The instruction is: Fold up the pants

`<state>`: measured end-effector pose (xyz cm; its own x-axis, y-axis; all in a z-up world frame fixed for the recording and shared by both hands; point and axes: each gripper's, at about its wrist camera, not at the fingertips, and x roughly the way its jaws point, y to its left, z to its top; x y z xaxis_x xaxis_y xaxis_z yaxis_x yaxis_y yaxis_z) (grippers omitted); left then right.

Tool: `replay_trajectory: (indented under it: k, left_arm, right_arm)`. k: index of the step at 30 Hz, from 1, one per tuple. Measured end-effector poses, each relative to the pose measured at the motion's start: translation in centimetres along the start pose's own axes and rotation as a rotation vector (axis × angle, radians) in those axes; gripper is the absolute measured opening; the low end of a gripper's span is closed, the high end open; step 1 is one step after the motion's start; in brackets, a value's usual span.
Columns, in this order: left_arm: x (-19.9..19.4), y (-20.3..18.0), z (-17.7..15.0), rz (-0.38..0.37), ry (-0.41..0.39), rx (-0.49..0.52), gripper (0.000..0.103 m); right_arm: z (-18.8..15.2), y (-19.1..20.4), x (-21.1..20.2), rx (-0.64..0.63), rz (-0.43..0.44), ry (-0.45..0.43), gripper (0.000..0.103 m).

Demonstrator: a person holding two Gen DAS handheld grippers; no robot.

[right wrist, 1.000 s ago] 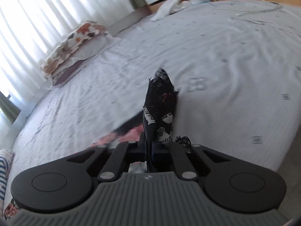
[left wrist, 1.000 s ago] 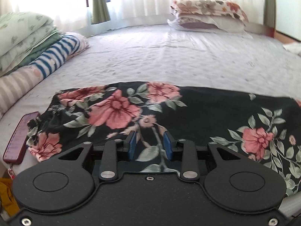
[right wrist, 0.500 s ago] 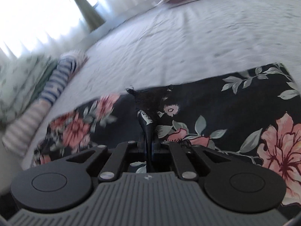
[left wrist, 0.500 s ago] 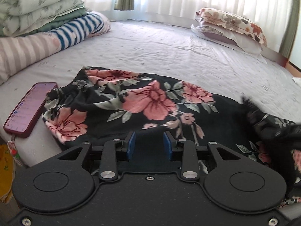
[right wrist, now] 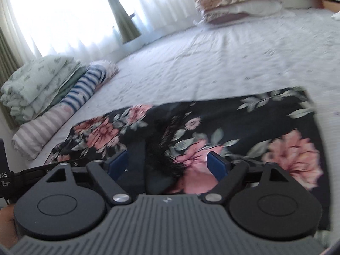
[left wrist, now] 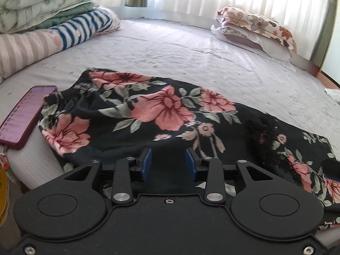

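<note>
The black floral pants lie flat on the bed's near edge, waistband at the left, the leg end folded back over the middle with a frayed hem. They also show in the right wrist view. My left gripper is open just above the near edge of the fabric, holding nothing. My right gripper is open wide over the folded-over hem, which lies loose between the fingers.
A pink phone lies at the bed's left edge beside the waistband. Folded quilts and striped bedding are stacked at the far left. Pillows sit at the far right. The white quilted bed sheet stretches beyond the pants.
My right gripper carried the leg end leftward over the pants, then opened and let it go. My left gripper stayed open and shifted a little to the left.
</note>
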<state>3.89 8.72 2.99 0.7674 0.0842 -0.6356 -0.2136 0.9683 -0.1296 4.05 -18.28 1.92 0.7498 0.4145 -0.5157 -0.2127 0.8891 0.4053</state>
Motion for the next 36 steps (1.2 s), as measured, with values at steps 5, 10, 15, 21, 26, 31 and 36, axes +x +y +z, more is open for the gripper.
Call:
replay_trajectory:
  k: [5,10,15,21,26,31,36]
  left_arm:
    - [-0.2,-1.2,-0.1,-0.015,0.005,0.044,0.037]
    - [-0.5,-1.6,-0.4,-0.017,0.011,0.065,0.037]
    - [-0.6,-0.9,-0.1,0.0,0.012,0.051,0.038]
    - [-0.2,0.1,0.2,0.015,0.01,0.033,0.039]
    - [0.3,0.5,0.0,0.016,0.025,0.021,0.039]
    - [0.4,0.5,-0.1,0.006,0.035,0.012,0.039]
    - [0.1,0.4,-0.2,-0.002,0.033,0.013,0.039]
  right_arm:
    - [-0.6,-1.0,0.1,-0.092,-0.322,-0.043,0.09]
    - [-2.4,1.0,3.9,-0.27,-0.393,0.016,0.086]
    - [-4.2,5.7,5.2,-0.411,-0.207,0.039,0.085]
    - [-4.0,6.9,3.9,-0.353,-0.036,0.05,0.084]
    - [-3.2,5.3,3.0,-0.264,-0.075,-0.005,0.084]
    - [-4.0,6.5,5.3,-0.39,-0.144,0.055,0.08]
    - [-4.1,6.5,6.9,-0.328,-0.211,0.02,0.023]
